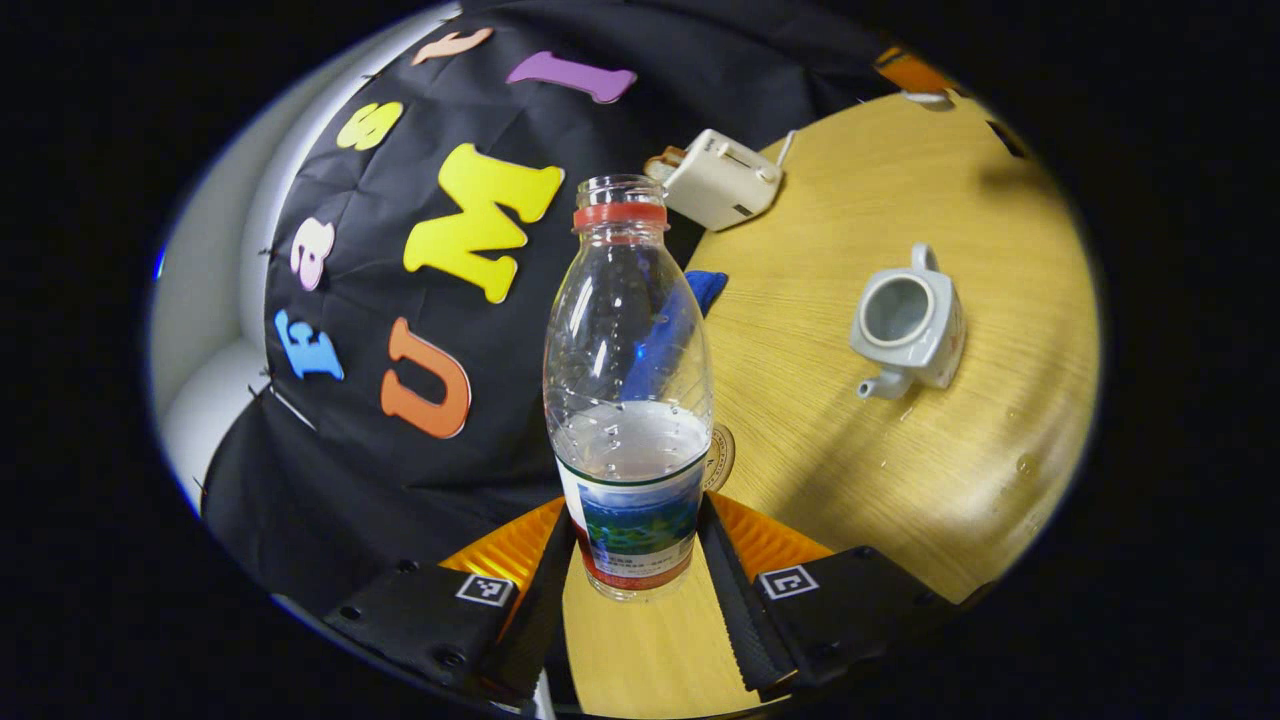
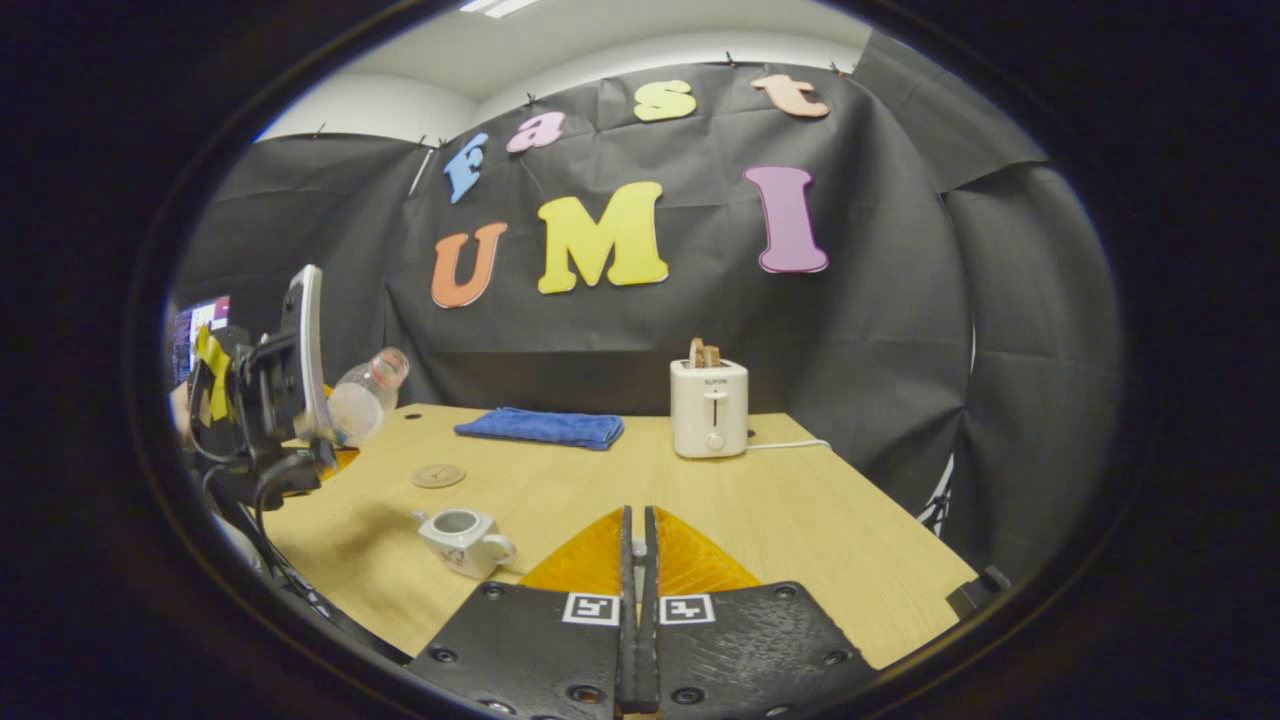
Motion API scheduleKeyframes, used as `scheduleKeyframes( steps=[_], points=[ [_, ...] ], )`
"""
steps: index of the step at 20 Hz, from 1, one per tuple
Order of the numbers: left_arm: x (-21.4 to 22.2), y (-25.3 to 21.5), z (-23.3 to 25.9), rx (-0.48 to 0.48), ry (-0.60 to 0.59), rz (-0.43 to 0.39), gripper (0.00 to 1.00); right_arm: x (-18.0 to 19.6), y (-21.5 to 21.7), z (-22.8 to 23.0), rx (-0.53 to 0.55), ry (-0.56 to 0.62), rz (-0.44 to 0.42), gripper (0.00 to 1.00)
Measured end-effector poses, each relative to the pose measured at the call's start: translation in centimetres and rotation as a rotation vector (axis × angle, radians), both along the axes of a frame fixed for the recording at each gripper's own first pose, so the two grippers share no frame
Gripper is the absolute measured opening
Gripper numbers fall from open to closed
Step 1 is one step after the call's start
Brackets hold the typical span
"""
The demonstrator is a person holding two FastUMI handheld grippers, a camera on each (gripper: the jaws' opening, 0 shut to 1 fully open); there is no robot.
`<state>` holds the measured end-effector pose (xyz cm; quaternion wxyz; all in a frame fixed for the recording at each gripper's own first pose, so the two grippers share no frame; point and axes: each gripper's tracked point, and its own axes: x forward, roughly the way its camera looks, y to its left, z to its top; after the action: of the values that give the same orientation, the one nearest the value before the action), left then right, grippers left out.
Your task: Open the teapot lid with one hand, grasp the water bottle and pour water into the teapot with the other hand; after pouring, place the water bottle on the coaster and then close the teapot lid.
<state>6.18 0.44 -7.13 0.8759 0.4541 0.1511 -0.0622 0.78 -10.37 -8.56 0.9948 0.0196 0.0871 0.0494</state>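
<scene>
My left gripper [image 1: 635, 512] is shut on the lower part of a clear water bottle [image 1: 628, 400]; the bottle has no cap and is partly full. The white teapot [image 1: 905, 325] stands on the wooden table to the right with its top open and no lid on it. A round coaster [image 1: 720, 457] peeks out from behind the bottle. In the right gripper view the bottle [image 2: 365, 400] is held tilted above the table's left edge by the left gripper [image 2: 325, 445], beyond the coaster [image 2: 438, 475] and the teapot [image 2: 462, 540]. My right gripper [image 2: 636, 512] is shut, with nothing visible between its fingers.
A folded blue towel [image 2: 540, 427] lies at the back of the table [image 2: 800, 520] and a white toaster [image 2: 708, 408] with its cord stands to its right. Water drops lie near the teapot. A hand holds the left gripper at the left edge.
</scene>
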Motion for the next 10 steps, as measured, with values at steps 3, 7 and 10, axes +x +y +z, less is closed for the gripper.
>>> scheduleKeyframes(
  steps=[3, 7, 10],
  points=[
    [0.0, 0.2, 0.4, -0.232, -0.042, 0.047, 0.74, 0.0, 0.7, 0.7, -0.014, -0.01, 0.008, 0.0],
    [1.0, -0.2, 3.0, -0.553, -0.14, 0.051, 0.74, -0.1, 1.8, 1.7, -0.018, -0.03, 0.017, 0.0],
    [3.1, 0.3, 3.9, -0.74, -0.148, 0.068, 0.74, -0.1, 2.6, 2.1, -0.017, -0.042, 0.024, 0.0]
  ],
)
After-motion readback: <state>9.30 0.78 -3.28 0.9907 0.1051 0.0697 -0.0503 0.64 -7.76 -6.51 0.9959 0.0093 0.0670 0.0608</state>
